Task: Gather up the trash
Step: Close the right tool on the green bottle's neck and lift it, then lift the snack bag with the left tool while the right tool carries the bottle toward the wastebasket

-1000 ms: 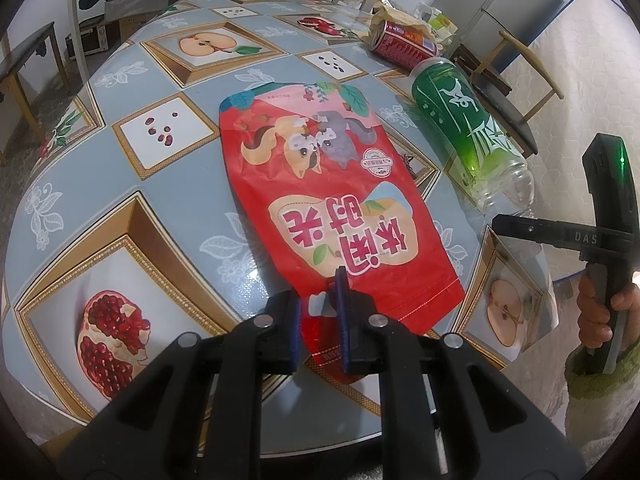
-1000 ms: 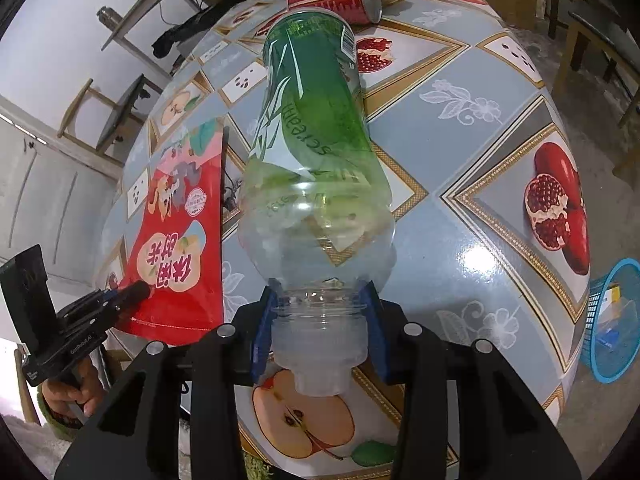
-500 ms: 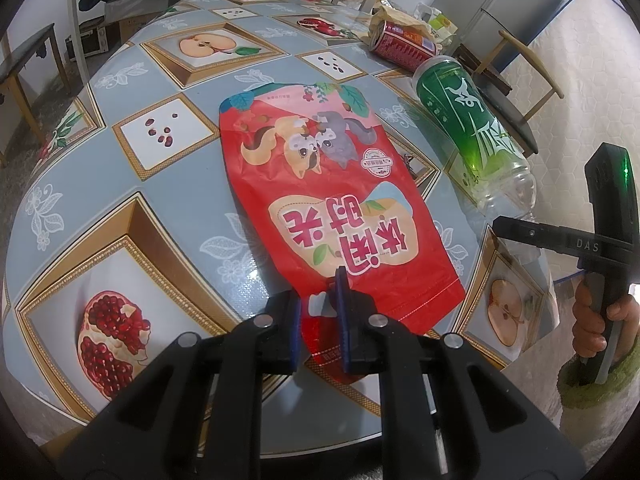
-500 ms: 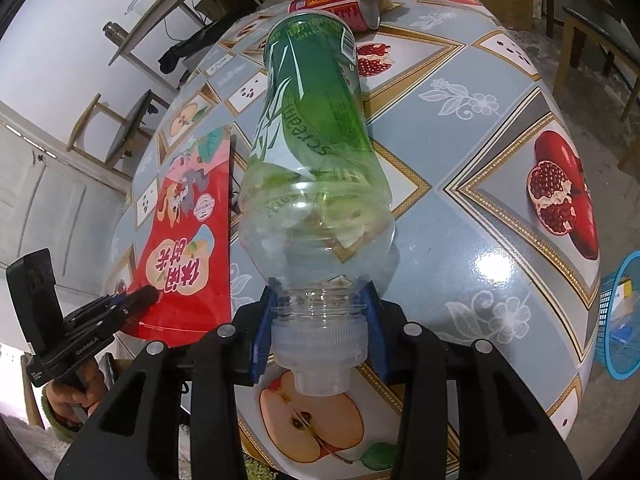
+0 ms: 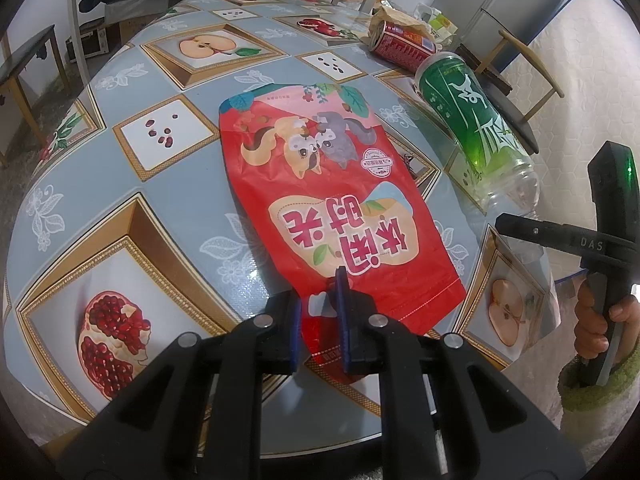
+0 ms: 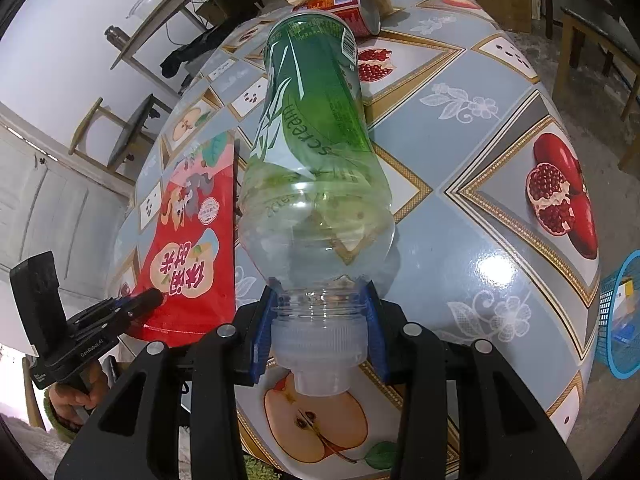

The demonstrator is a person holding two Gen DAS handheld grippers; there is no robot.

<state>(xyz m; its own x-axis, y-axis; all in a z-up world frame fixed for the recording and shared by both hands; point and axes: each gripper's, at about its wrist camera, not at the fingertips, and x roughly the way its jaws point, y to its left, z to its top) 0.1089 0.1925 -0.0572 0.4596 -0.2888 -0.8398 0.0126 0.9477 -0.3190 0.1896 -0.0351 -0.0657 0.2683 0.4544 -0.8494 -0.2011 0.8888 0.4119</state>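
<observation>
A red snack bag [image 5: 320,200] with cartoon squirrels lies flat on the patterned table [image 5: 120,184]. My left gripper [image 5: 319,312] is shut on its near edge, which overhangs the table rim. A green-labelled clear plastic bottle [image 6: 316,140] lies on its side with its whitish cap toward me. My right gripper [image 6: 320,320] is shut on its neck just above the cap. In the left wrist view the bottle [image 5: 472,128] lies right of the bag, with the right gripper [image 5: 516,228] at its neck. In the right wrist view the bag [image 6: 192,248] and left gripper [image 6: 148,300] are at the left.
A red drink can [image 5: 400,46] lies on its side beside crumpled brown paper [image 5: 404,20] at the table's far edge. A blue basket [image 6: 620,320] stands on the floor to the right. Wooden chairs [image 5: 520,52] and a side table [image 5: 24,60] surround the table.
Almost nothing: the right wrist view has tipped very slightly. Both grippers keep the same hold on the bag and the bottle.
</observation>
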